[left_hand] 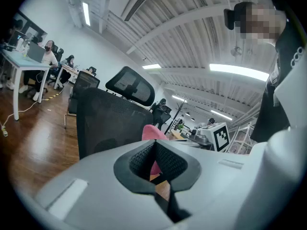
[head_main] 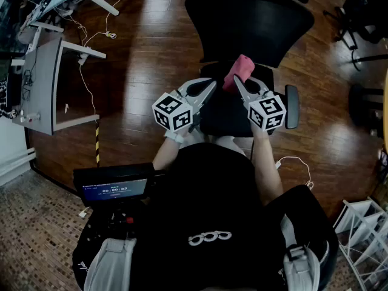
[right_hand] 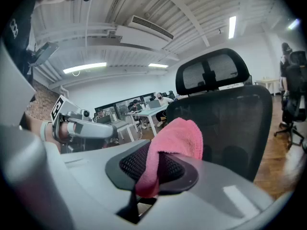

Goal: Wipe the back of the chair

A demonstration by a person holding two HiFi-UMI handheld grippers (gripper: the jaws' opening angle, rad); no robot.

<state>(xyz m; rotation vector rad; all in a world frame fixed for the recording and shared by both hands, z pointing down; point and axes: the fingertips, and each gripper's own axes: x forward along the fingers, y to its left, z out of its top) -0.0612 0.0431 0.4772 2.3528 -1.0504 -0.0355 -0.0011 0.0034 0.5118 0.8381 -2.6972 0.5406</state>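
Cloth (head_main: 239, 70) clamped in the right gripper (head_main: 238, 82) sat just short of the chair back (head_main: 248, 20), straight ahead; the left gripper (head_main: 210, 85), closed empty, hung about as near.

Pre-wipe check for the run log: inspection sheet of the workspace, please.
Surface: wooden floor.
Job's things: black mesh office chair, in front of both grippers; pink cloth held up before its backrest, contact not seen.
Clutter: yellow-black strip on the floor.
Grippers: left gripper shut, empty; right gripper shut on the pink cloth.
Cables: white cable by the desk; another cable at right.
Surroundings: white desk; seated people beyond.
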